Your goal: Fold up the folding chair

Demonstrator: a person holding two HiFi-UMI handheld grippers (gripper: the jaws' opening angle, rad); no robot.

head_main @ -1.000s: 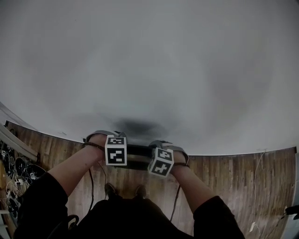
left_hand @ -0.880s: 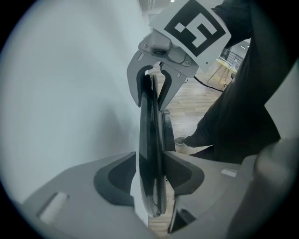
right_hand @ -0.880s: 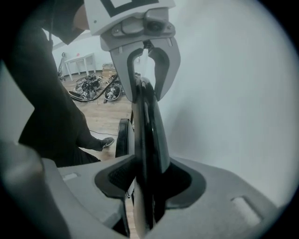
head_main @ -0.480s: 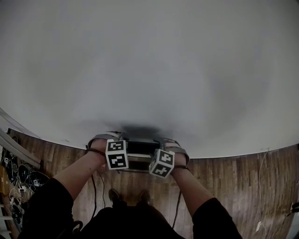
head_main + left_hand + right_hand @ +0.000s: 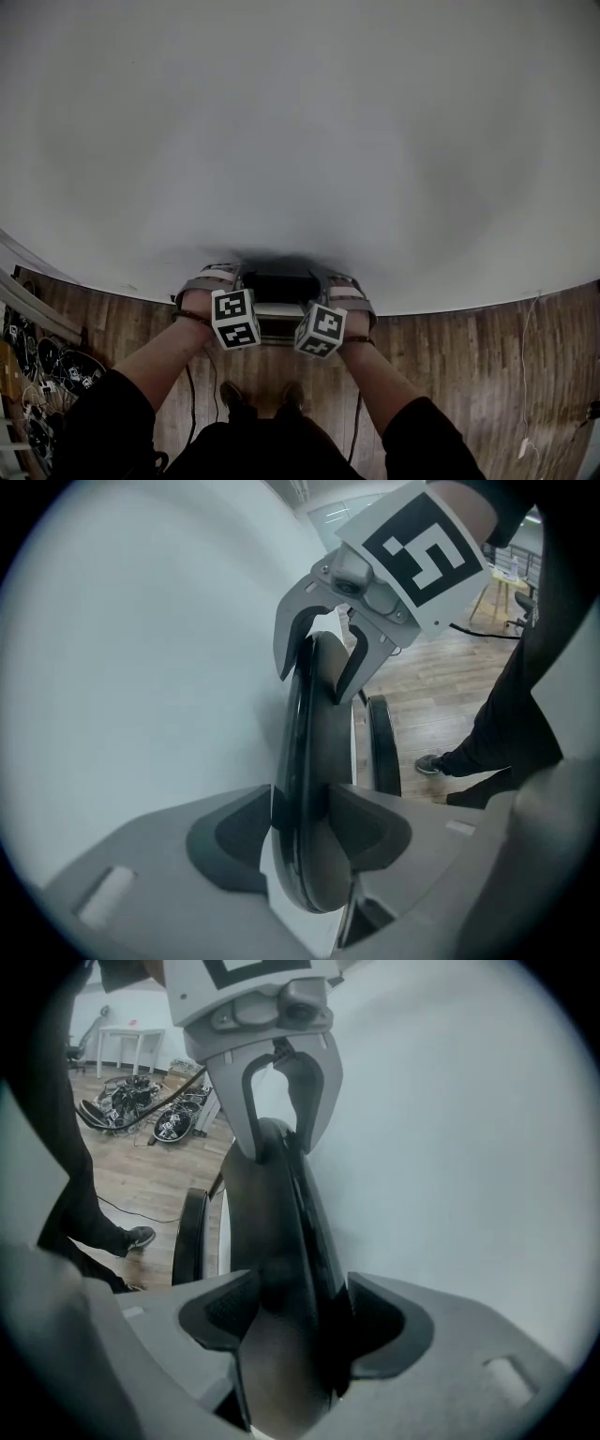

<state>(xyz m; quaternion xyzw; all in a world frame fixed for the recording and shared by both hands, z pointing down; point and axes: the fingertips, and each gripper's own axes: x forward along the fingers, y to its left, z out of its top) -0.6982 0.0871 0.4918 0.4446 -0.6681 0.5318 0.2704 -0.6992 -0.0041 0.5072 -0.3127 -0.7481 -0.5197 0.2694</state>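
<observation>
The chair stands flat close by the wall, its upper edge running straight from the left tongs, which clamp it, to the right tongs, which have just been opening with that edge between them; both equally near

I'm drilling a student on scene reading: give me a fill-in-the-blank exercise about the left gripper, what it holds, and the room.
1. The left gripper is shut on the dark edge of the folding ___.
2. Just beyond that edge rises a plain white ___.
3. The person's shoes stand on a ___ floor.
Missing words: chair; wall; wooden.
</observation>
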